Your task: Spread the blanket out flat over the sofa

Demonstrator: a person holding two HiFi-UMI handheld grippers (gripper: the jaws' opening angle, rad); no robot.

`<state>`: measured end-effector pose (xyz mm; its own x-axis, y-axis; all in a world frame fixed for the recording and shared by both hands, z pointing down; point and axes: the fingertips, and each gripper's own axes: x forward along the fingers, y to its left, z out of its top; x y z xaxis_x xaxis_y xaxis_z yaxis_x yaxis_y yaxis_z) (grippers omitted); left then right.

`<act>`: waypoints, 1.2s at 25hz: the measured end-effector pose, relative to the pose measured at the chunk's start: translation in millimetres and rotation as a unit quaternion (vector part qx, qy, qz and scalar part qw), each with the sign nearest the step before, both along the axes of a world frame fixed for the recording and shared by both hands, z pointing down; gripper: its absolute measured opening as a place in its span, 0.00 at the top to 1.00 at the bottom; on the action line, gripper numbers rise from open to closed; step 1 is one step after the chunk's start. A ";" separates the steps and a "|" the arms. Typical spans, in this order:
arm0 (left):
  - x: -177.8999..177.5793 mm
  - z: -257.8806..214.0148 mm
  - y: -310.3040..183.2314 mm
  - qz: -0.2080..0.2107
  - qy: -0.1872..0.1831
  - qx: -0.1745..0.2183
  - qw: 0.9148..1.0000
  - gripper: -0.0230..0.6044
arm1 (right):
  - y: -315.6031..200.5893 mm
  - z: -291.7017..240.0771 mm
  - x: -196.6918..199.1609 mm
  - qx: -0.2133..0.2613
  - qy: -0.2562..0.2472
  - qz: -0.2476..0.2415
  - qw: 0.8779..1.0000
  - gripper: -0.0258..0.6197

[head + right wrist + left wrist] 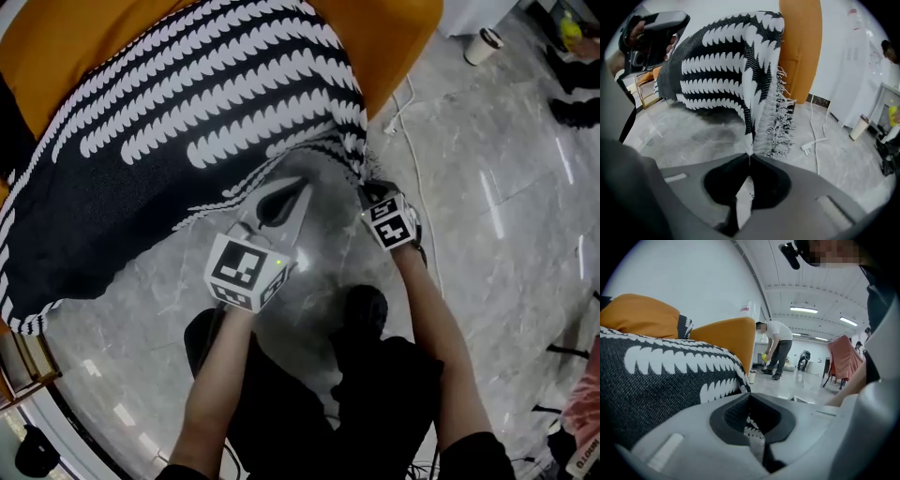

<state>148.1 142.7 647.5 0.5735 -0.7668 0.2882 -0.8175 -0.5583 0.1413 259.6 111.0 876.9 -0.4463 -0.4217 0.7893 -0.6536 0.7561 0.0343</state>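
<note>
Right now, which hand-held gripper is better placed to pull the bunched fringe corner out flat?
Probably the right hand-held gripper: its jaws are pinched on the blanket right beside the fringe. The left hand-held gripper grips the edge farther along, away from it.

head view looks steeply down, gripper views look closely along their jaws, all share the blanket (pixel 141 150)
</note>
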 end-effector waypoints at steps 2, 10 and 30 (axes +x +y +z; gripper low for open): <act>-0.2 2.3 -2.9 -0.001 0.002 0.004 1.000 0.95 | -2.2 3.1 -2.5 0.002 -0.008 -0.001 1.000 0.95; -0.2 13.0 3.8 0.001 -0.004 -0.001 1.000 0.95 | -1.5 4.6 -18.9 -0.010 -0.052 0.022 0.998 0.95; -7.1 -35.9 18.5 -0.026 0.013 -0.013 0.999 0.95 | 9.3 -56.6 -9.8 0.026 -0.015 0.015 0.999 0.76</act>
<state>141.0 161.2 611.6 0.5400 -0.7890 0.2930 -0.8416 -0.5103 0.1769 249.9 120.3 820.3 -0.4562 -0.4756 0.7521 -0.6776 0.7335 0.0528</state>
